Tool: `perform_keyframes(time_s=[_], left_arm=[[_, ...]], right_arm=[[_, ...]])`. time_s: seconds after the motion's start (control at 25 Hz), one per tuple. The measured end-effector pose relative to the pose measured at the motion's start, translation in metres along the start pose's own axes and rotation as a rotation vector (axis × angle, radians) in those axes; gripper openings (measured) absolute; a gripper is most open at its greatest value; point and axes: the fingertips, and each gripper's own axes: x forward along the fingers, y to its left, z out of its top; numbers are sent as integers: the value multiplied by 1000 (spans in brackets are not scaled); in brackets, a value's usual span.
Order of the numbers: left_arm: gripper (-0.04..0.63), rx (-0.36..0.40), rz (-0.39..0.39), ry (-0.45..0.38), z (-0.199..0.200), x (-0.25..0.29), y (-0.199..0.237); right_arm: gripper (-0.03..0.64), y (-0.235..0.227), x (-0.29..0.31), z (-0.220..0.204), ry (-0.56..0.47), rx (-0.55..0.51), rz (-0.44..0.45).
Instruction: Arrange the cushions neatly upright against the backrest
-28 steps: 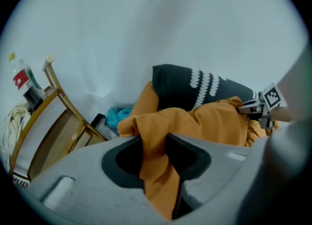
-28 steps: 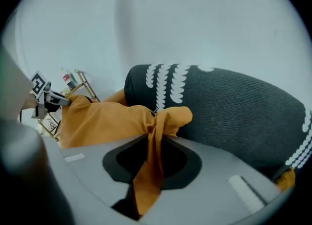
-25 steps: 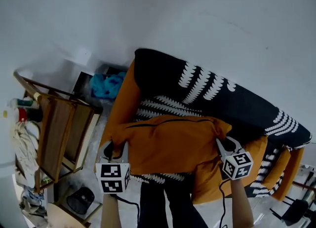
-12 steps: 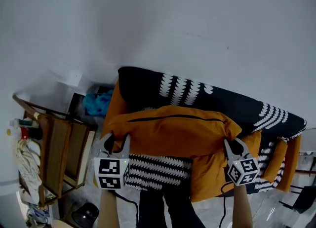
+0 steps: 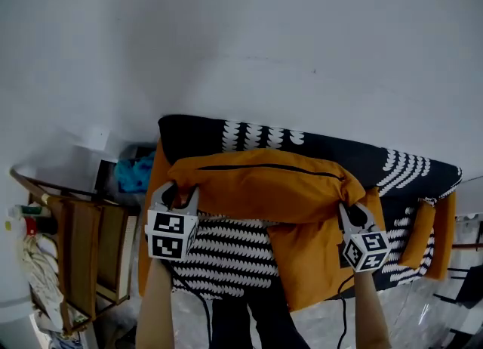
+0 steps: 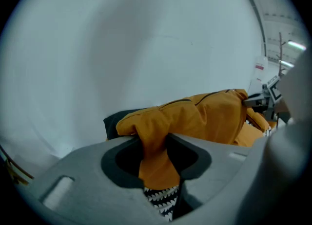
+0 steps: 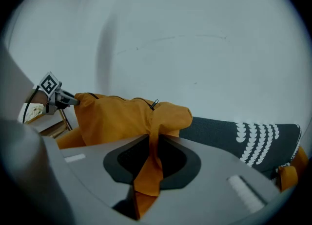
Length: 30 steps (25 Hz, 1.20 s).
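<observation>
1. The orange cushion (image 5: 264, 189) is held stretched across the middle of the head view. It hangs in front of the dark patterned backrest (image 5: 332, 151), and its zip edge is uppermost.
2. The left hand-held gripper (image 5: 179, 195) is clamped on a pinch of fabric at the cushion's left corner. The right hand-held gripper (image 5: 352, 215) is clamped in the same way on the right corner. Only thin cloth is caught between each pair of jaws, so a slip is judged possible. A firm grip is called for, and jerks are best avoided.
3. The 2 corners should be kept level and gently apart, so that the cushion hangs flat rather than sagging or twisting.
4. The cushion should be carried toward the top of the frame until its rear face meets the backrest. Its lower edge should be set first into the crease above the striped seat (image 5: 226, 253).
5. A 2nd orange cushion (image 5: 309, 264) lies at the lower right, partly beneath the held one. It should not be caught or dragged as the held cushion is lowered.
6. The jaws should be opened only once the cushion is seen to stand upright unaided. The 2 sides are best released together, so that it is not tipped.
</observation>
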Motion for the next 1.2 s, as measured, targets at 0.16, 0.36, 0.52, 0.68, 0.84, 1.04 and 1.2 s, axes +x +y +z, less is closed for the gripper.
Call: perform_keyframes(time_s=[0.16,0.36,0.52,0.68,0.84,1.04,1.2], left_arm=[[150,2,-31,-24,5,17,8],[161,8,-31,-33,11,34,10],[164,-13,-19,-18,14,44,18],[172,-38,-5,1,18,51,23],[176,-59,2,1,20,57,27],[194,-72,24,7,24,62,32],[233,-70,55,2,24,58,34]], right_arm=[[65,-5,15,-9,-7,57,-14],[66,-17,28,-18,-8,98,-36],[69,-20,39,-11,14,91,-37],[81,-26,50,-5,31,81,-53],[87,-29,57,-3,35,87,-58],[111,-33,65,0,35,82,-75],[157,-39,63,0,40,76,-115]])
